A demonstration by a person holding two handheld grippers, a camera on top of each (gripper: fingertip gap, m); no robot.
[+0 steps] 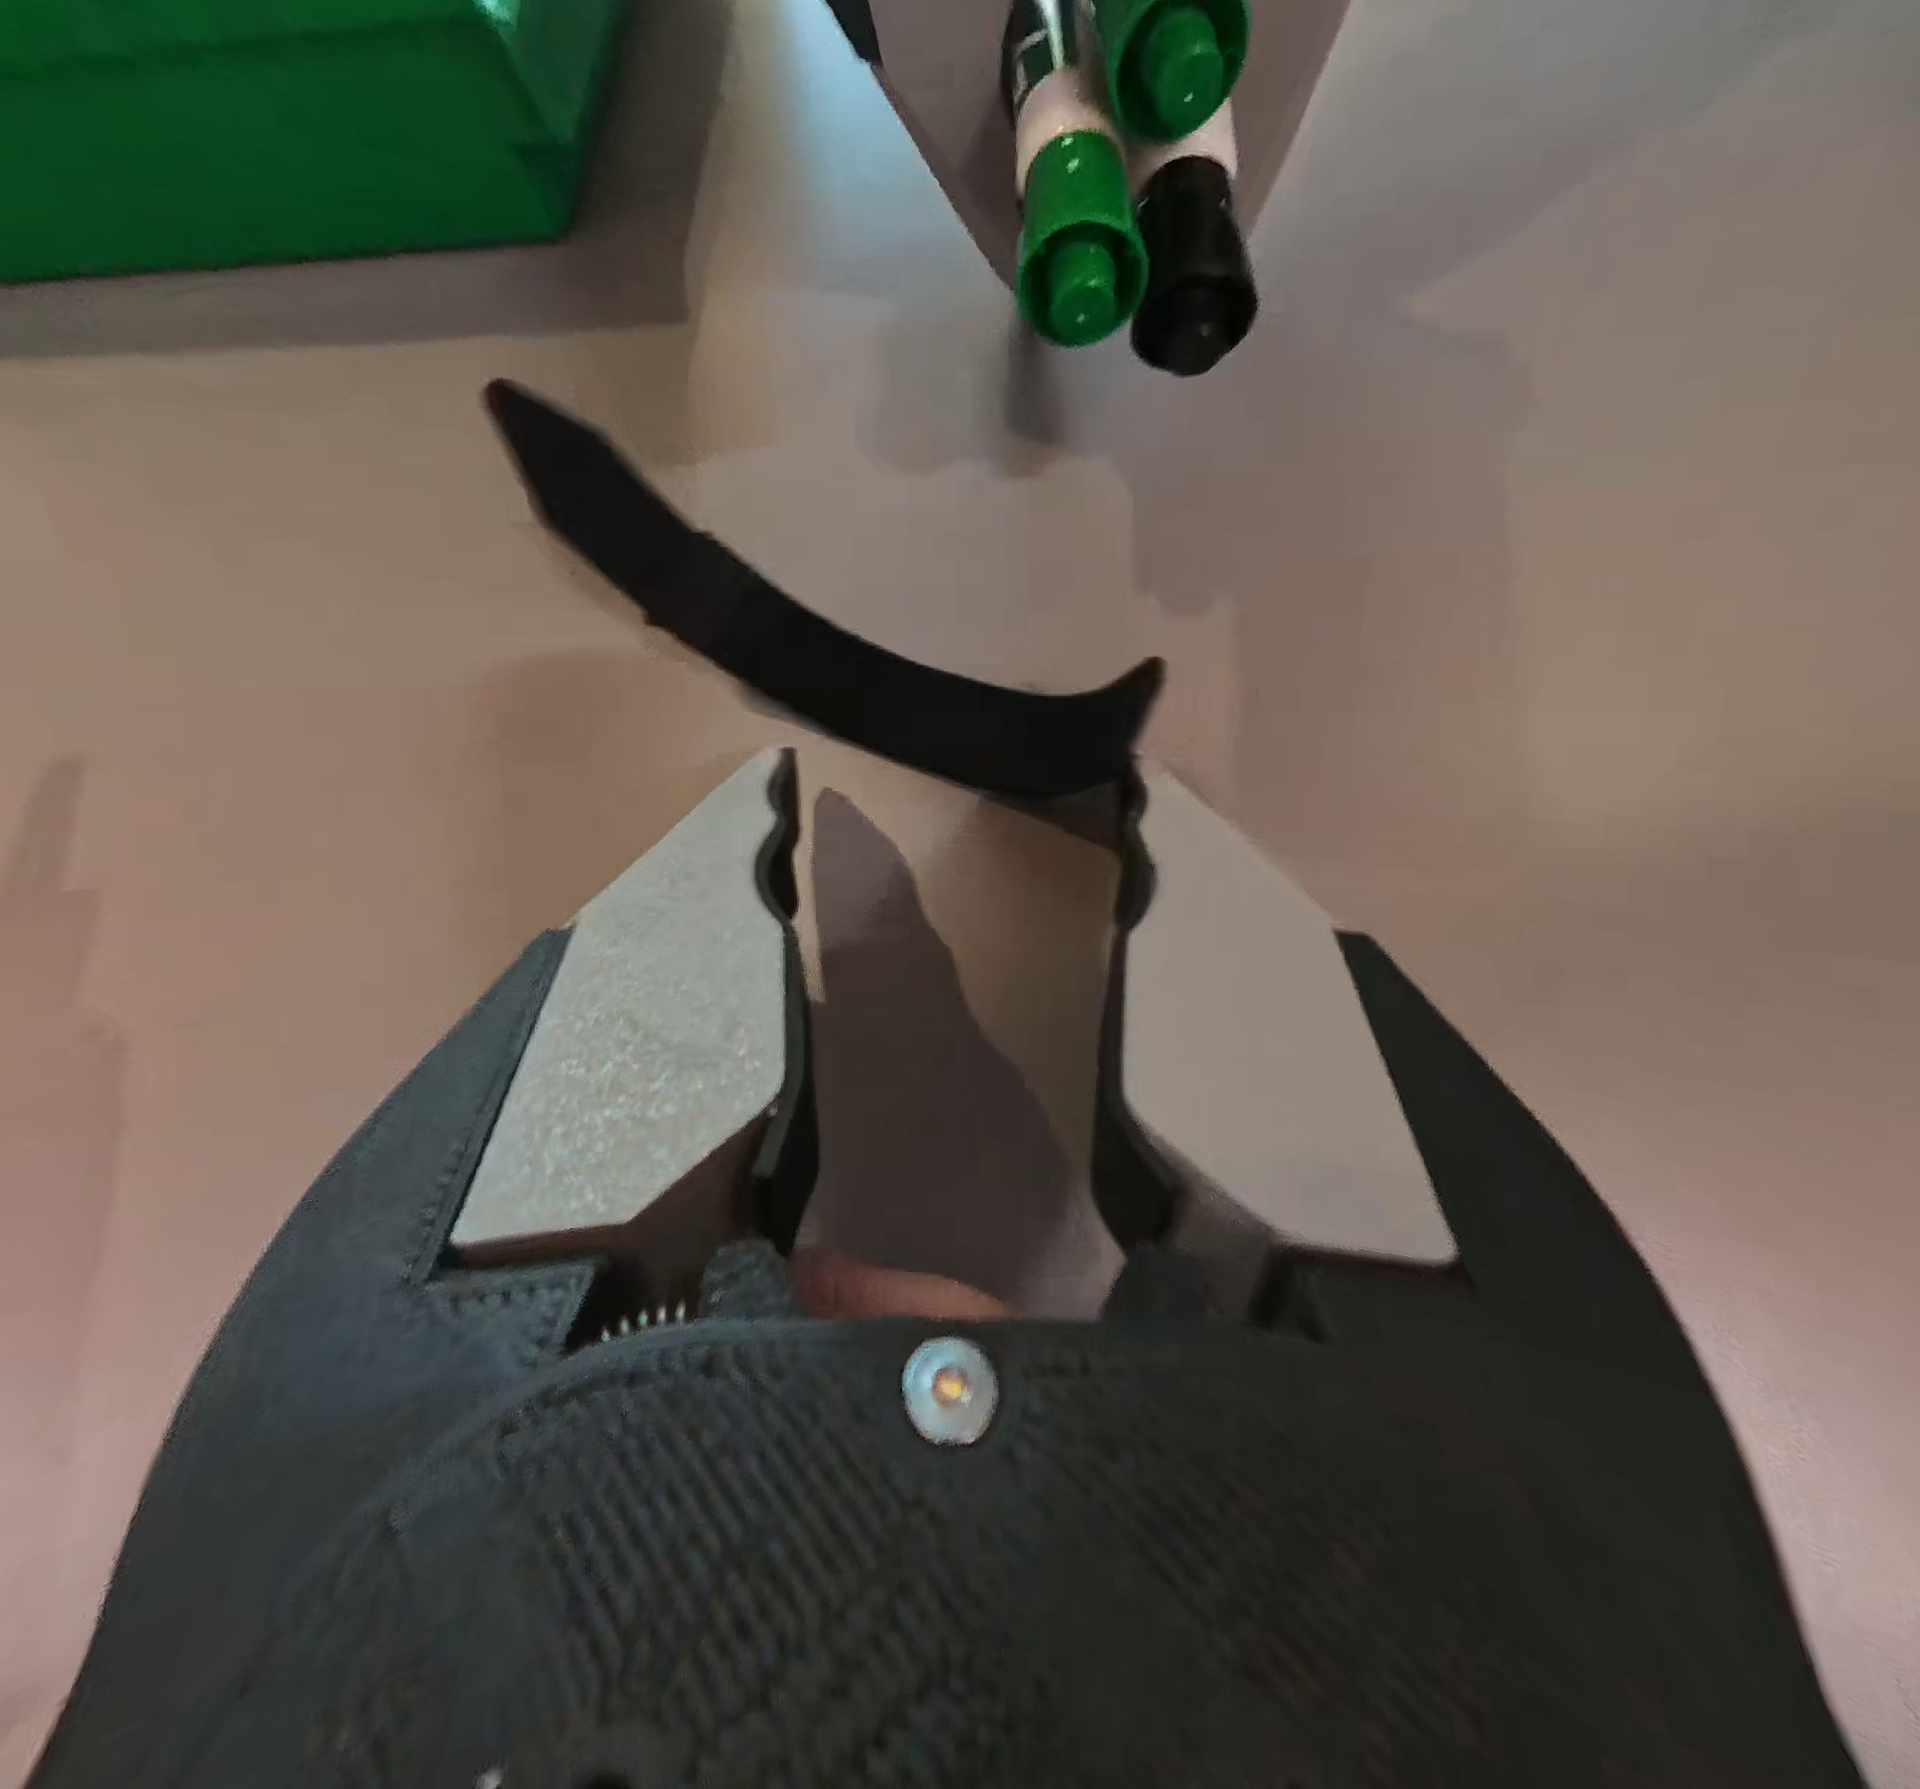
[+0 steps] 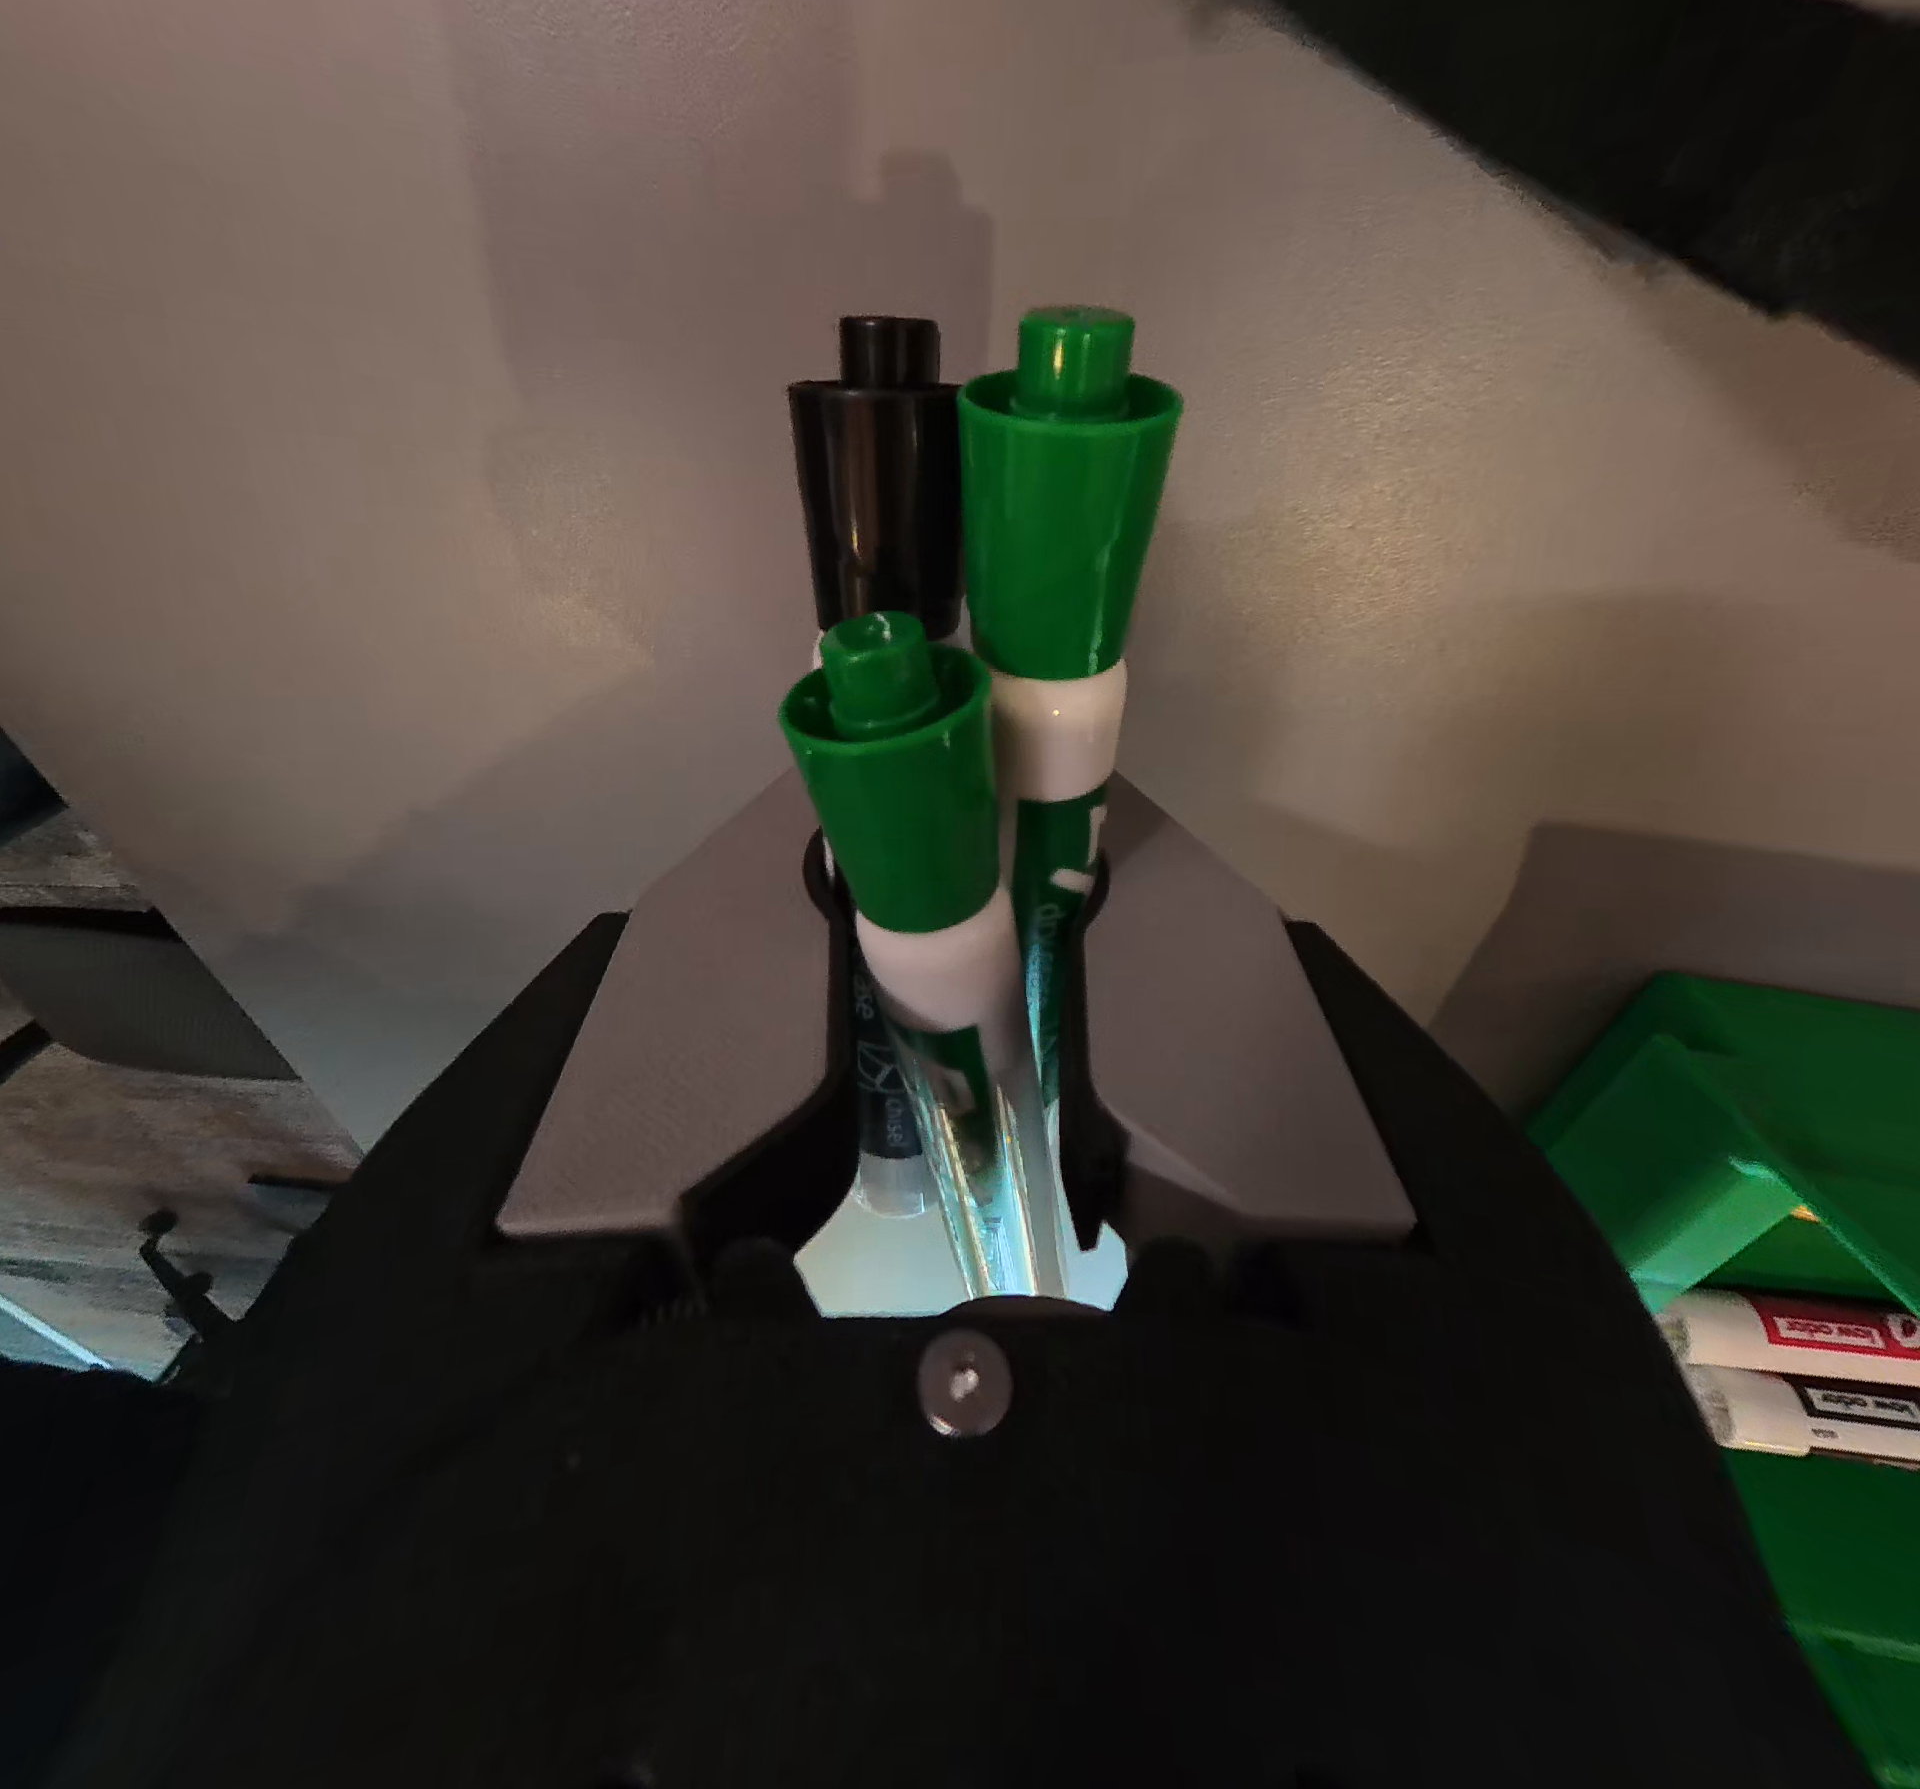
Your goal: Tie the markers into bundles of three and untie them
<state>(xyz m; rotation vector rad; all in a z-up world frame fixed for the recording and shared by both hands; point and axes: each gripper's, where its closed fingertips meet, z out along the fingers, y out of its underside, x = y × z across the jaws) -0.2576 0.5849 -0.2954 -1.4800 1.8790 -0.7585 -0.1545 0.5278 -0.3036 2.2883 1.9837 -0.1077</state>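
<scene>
Your left gripper (image 1: 961,783), jaws apart and empty, sat nearest the black strap (image 1: 790,627) lying crosswise just ahead of its fingertips, while your right gripper (image 2: 961,882) clamped the three markers (image 2: 1049,596) pointing forward.

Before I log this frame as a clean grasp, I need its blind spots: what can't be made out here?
- Rear ends of the three white-barrelled markers: right wrist view, hidden behind the right gripper; cut by the top edge in the left view.
- Black fabric strap: left wrist view, blurred; contact with the open left gripper unclear.
- Green plastic box: contents cropped.
</scene>
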